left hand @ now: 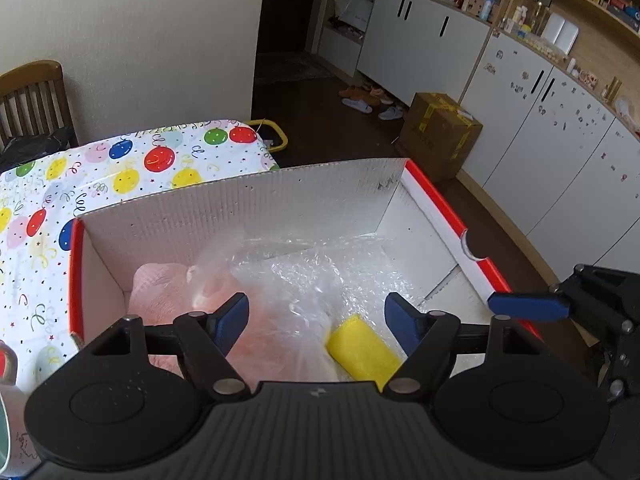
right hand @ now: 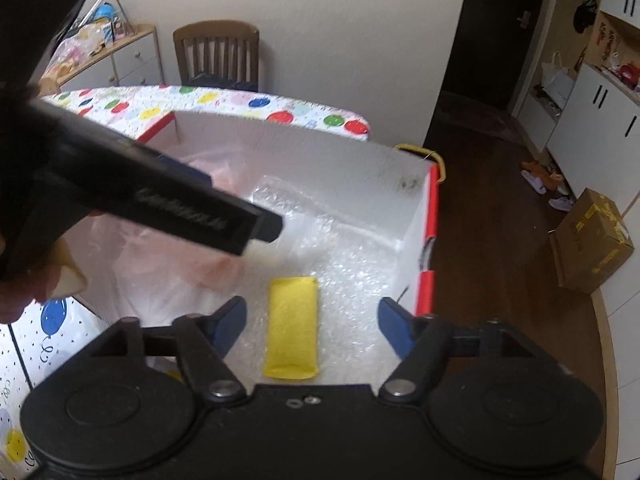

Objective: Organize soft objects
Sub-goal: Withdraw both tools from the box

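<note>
A white cardboard box with a red rim (left hand: pixel 440 196) (right hand: pixel 428 216) stands on the balloon-print table. Inside it lie a yellow sponge (left hand: pixel 362 350) (right hand: pixel 292 326), clear bubble wrap (left hand: pixel 320 272) (right hand: pixel 340 264) and a pink soft item in a clear plastic bag (left hand: pixel 168 292) (right hand: pixel 160 256). My left gripper (left hand: pixel 316 320) is open and empty above the box, over the bag and sponge. My right gripper (right hand: pixel 312 326) is open and empty, its fingers on either side of the sponge from above. One right fingertip (left hand: pixel 528 306) shows at the box's right rim.
The balloon-print tablecloth (left hand: pixel 100 168) (right hand: pixel 224 100) covers the table left of and behind the box. A wooden chair (left hand: pixel 32 100) (right hand: pixel 218 52) stands beyond it. A cardboard carton (left hand: pixel 440 136) (right hand: pixel 592 240), slippers and white cabinets (left hand: pixel 540 128) are on the right, by the dark floor.
</note>
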Action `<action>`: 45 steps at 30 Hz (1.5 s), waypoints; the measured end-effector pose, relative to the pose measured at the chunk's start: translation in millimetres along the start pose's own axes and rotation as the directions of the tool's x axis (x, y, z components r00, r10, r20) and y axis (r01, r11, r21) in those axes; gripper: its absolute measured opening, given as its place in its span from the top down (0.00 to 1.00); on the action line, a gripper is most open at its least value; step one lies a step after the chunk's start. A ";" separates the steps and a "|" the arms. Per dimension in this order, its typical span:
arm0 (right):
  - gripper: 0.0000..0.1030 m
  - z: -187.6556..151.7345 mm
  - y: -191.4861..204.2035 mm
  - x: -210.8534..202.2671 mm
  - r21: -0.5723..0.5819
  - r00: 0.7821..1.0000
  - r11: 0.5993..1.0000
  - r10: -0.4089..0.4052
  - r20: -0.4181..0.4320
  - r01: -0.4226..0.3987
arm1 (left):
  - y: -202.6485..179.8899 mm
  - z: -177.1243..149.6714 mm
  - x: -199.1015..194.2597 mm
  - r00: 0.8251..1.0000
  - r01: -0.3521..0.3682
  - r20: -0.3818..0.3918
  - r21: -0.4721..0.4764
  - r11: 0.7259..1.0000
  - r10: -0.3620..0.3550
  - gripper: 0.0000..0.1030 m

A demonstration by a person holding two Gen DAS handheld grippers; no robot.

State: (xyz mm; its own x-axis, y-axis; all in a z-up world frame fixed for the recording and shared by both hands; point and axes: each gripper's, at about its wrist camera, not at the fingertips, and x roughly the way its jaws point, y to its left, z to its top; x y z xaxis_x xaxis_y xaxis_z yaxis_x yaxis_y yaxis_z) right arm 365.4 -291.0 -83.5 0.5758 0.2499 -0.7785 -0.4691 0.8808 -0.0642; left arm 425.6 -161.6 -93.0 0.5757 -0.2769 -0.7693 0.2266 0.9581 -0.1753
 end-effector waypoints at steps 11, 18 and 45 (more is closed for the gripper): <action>0.22 1.8 -2.5 -35.8 0.049 0.997 0.998 0.024 0.078 -0.028 | 8.9 -11.2 -57.8 0.994 0.028 0.105 -0.003 1.000 -0.028 0.20; 0.16 4.4 11.7 -61.4 0.062 0.989 0.996 0.055 0.136 -0.064 | 14.2 -24.8 -98.8 0.988 -0.002 0.157 -0.007 1.000 0.003 0.20; 0.05 7.5 149.1 -105.8 0.047 0.945 0.975 0.196 0.263 -0.216 | 100.0 -129.1 -231.6 0.947 -0.050 0.313 -0.095 0.994 0.078 0.01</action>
State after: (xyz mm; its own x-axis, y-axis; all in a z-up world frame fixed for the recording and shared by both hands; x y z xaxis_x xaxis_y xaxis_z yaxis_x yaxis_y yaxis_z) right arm 239.5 -183.0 -6.1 0.6277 0.5146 -0.5841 -0.5504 0.8240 0.1345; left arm 213.6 7.8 -11.6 0.8083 -0.2105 -0.5498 0.1214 0.9734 -0.1943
